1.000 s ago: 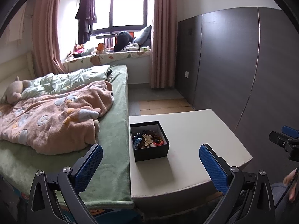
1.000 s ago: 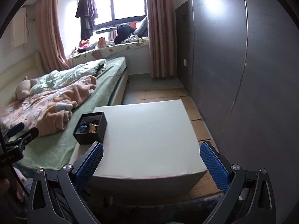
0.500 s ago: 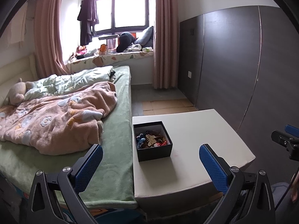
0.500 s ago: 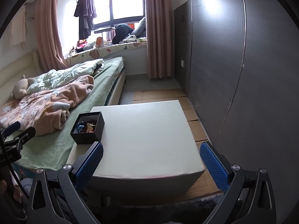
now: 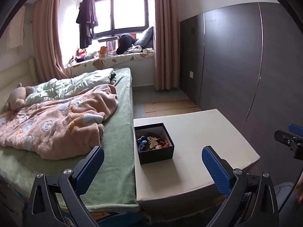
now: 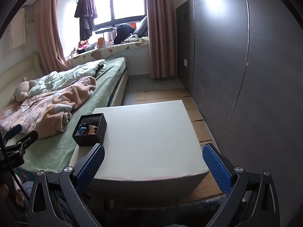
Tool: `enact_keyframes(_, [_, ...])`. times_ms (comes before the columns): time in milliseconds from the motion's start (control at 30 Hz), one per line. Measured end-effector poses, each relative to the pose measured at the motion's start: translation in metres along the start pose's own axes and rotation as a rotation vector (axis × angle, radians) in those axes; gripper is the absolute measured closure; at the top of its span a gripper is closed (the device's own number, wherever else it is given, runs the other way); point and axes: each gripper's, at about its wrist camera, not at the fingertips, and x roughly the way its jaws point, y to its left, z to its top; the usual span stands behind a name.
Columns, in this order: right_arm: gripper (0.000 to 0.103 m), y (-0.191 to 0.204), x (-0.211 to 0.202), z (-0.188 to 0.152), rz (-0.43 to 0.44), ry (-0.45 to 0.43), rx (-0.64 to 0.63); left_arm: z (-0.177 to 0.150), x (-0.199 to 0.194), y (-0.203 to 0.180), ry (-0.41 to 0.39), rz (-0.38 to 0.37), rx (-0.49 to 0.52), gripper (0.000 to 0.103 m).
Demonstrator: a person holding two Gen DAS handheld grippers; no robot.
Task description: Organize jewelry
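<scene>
On the counter beside the bed — black box of jewelry | left gripper spread apart, empty | right gripper spread apart — empty

The left gripper is level, its blue-padded fingers spread wide with nothing between them. The right gripper is likewise wide open and empty, beside it.
</scene>
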Motion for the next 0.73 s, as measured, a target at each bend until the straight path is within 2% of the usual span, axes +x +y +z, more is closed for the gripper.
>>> enact_keyframes(267, [0.000,-0.0018,0.0012,0.0011,0.005,0.004,0.003,0.0000,-0.0008,-0.0029,0.003,-0.015,0.024,0.000])
enact_keyframes(533, [0.000,-0.0030,0.0024,0.0017,0.011,0.008,0.018,0.0007,-0.0019,0.0031,0.003,-0.038,-0.005,0.000])
enact_keyframes(733, [0.000,-0.0019,0.0035,0.0005,0.010,0.010,0.011,0.0014,-0.0007,0.0020,0.008,-0.028,-0.001,0.000])
